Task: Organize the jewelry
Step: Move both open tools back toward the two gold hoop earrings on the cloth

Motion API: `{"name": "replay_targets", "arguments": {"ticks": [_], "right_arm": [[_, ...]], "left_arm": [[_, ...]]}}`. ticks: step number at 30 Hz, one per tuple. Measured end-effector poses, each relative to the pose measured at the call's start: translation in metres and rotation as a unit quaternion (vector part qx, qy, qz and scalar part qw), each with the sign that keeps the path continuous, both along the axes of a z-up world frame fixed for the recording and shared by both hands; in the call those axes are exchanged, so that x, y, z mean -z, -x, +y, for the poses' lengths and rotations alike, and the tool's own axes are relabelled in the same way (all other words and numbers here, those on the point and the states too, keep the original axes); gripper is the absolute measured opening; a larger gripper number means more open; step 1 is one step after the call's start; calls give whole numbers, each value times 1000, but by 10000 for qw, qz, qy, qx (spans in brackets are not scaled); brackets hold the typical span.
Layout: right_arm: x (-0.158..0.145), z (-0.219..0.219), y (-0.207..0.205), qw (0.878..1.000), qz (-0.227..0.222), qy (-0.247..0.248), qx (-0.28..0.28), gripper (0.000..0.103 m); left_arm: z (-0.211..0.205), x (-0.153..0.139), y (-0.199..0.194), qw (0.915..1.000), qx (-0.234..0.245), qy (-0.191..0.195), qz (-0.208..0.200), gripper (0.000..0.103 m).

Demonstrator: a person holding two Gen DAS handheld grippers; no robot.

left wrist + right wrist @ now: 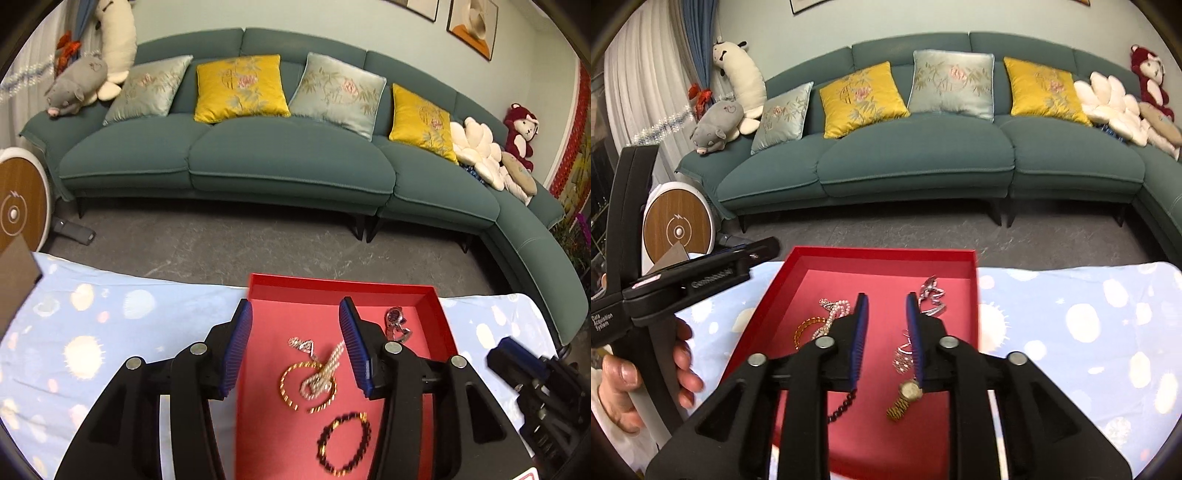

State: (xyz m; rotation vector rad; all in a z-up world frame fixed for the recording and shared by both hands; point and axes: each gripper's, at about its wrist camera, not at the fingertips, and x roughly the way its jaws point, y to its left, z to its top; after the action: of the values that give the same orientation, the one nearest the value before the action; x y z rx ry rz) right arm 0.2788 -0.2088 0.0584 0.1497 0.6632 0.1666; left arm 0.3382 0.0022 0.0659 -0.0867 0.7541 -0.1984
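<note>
A person's hand (646, 373) grips the handle of the left gripper (295, 314), which hangs over the red tray's (332, 282) left part with its jaws spread wide and nothing between them. In the tray, from left – a gold bangle (291, 373) with a pearl strand (325, 369) lying across it, a dark beaded bracelet (345, 445) nearer the camera, then a gold wristwatch (907, 397) and silver pieces (932, 295) toward the tray's right wall. The right gripper (886, 297) – jaws narrowly parted, empty – hovers over the tray's middle.
</note>
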Motion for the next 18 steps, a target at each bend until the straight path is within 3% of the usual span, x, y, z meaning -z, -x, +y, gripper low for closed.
{"name": "replay_targets", "arguments": {"ticks": [4, 7, 9, 14, 18], "right_arm": [[-29, -12, 48, 9998, -163, -49, 74, 23], [-42, -19, 97, 9990, -372, -147, 179, 39], [-44, -20, 126, 9986, -472, -89, 231, 41], [-32, -15, 185, 9989, -404, 64, 216, 41], [1, -9, 222, 9998, -7, 57, 177, 41]], "left_arm": [[17, -26, 51, 9999, 9, -35, -125, 47], [26, -35, 85, 10000, 54, -39, -29, 47], [32, -37, 107, 10000, 47, 28, 57, 47], [44, -27, 168, 10000, -87, -30, 31, 47], [52, -2, 200, 9991, -135, 108, 388, 47]]}}
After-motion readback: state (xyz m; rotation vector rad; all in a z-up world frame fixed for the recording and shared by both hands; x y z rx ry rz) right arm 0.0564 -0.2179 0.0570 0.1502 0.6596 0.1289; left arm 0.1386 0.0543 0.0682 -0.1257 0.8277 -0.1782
